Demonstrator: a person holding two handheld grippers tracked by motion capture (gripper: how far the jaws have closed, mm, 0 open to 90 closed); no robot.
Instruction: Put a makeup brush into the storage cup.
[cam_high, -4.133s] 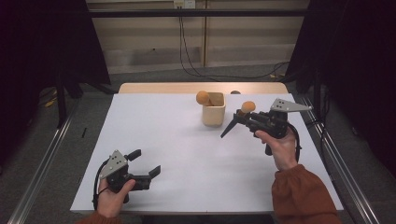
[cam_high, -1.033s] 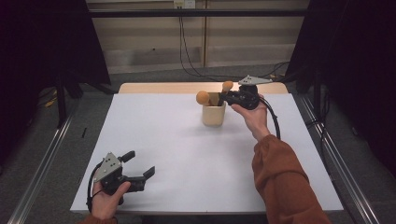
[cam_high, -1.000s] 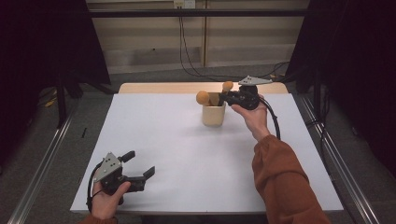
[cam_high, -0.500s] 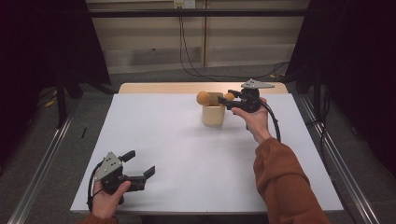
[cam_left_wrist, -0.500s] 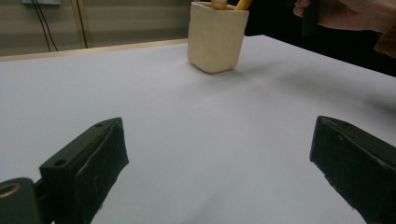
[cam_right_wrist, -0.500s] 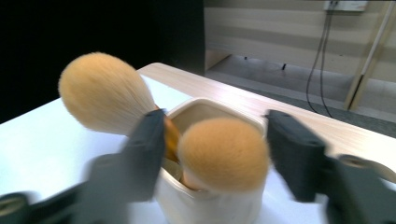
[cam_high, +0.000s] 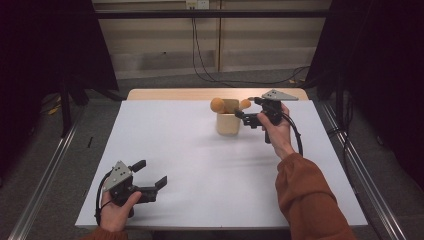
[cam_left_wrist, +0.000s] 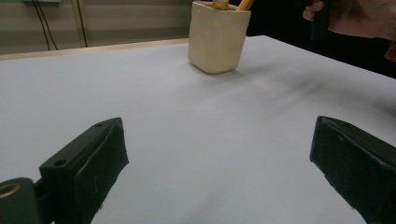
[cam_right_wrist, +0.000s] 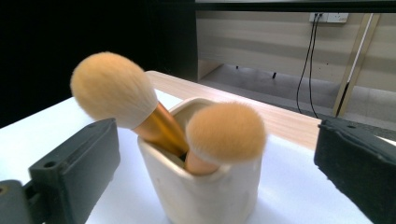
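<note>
A cream cup (cam_high: 227, 125) stands at the table's far middle and holds two orange-headed brushes. One brush (cam_high: 217, 104) leans left; the other brush (cam_high: 245, 104) sits at the cup's right rim. My right gripper (cam_high: 246, 111) hovers just right of the cup and points at it. Its jaws have just been opening and now stand wide. In the right gripper view the cup (cam_right_wrist: 201, 191) and both brush heads (cam_right_wrist: 114, 88) (cam_right_wrist: 226, 130) lie between the fingers (cam_right_wrist: 77, 168), untouched. My left gripper (cam_high: 150, 173) rests open at the front left, with nothing between its fingers (cam_left_wrist: 93, 158).
The white table (cam_high: 190, 165) has bare room between the two grippers. A wooden strip (cam_high: 165, 94) runs along its far edge. Metal rails (cam_high: 47, 185) flank both sides. The right hand (cam_left_wrist: 345, 18) is visible beyond the cup (cam_left_wrist: 218, 37) in the left gripper view.
The right gripper brought the second brush to the cup and let it go; that brush now stands in the cup. The left gripper has stayed still.
</note>
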